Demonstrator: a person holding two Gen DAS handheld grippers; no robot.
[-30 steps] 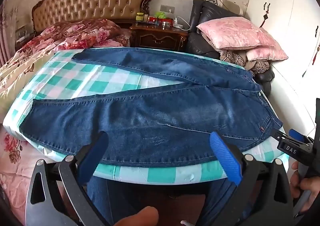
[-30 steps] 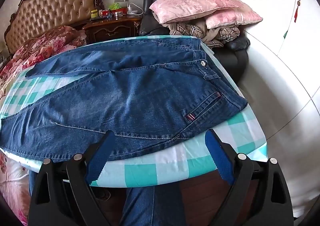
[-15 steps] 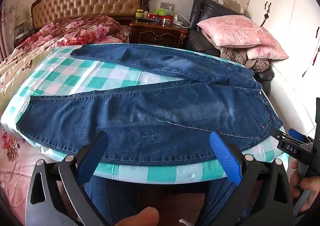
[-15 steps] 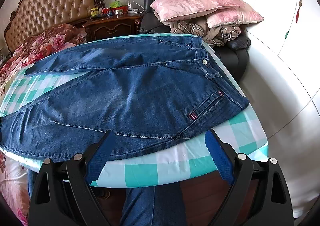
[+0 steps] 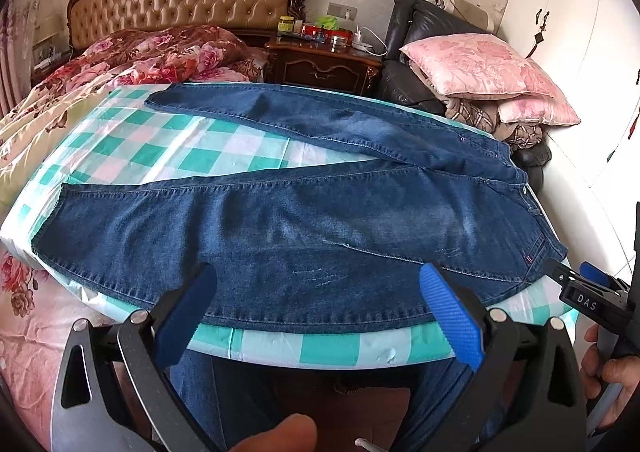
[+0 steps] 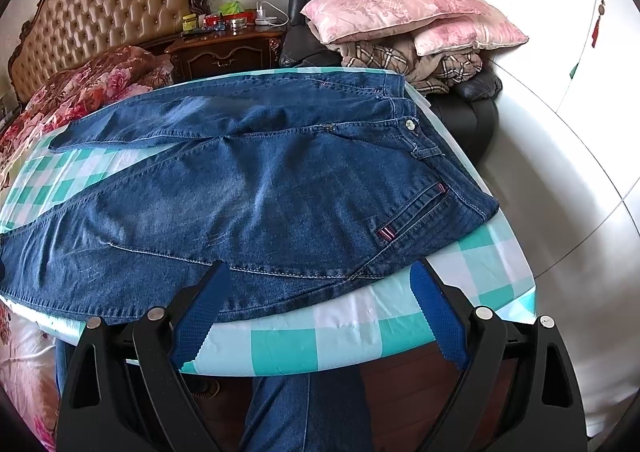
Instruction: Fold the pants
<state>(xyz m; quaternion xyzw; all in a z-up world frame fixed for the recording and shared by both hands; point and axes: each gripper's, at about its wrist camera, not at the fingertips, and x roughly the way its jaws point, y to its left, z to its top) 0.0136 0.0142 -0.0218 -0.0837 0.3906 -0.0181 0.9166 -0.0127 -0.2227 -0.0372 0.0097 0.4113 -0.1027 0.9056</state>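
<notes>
Both grippers' blue-padded fingers stand spread wide, holding nothing: left gripper [image 5: 320, 316] and right gripper [image 6: 316, 316] hover at the near edge of the table [image 6: 352, 348]. Blue jeans [image 6: 248, 188] lie flat and unfolded on its green-and-white checked cloth, legs splayed leftward, waistband to the right. Pink pillows [image 6: 404, 8] sit stacked on a dark armchair [image 6: 476, 108] behind

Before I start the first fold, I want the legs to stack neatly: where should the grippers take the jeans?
Probably the near leg's outer seam, approached from the table's front edge. The jeans lie flat, legs splayed; that seam runs beside both open grippers, left gripper toward the cuff, right gripper near the hip pocket.
</notes>
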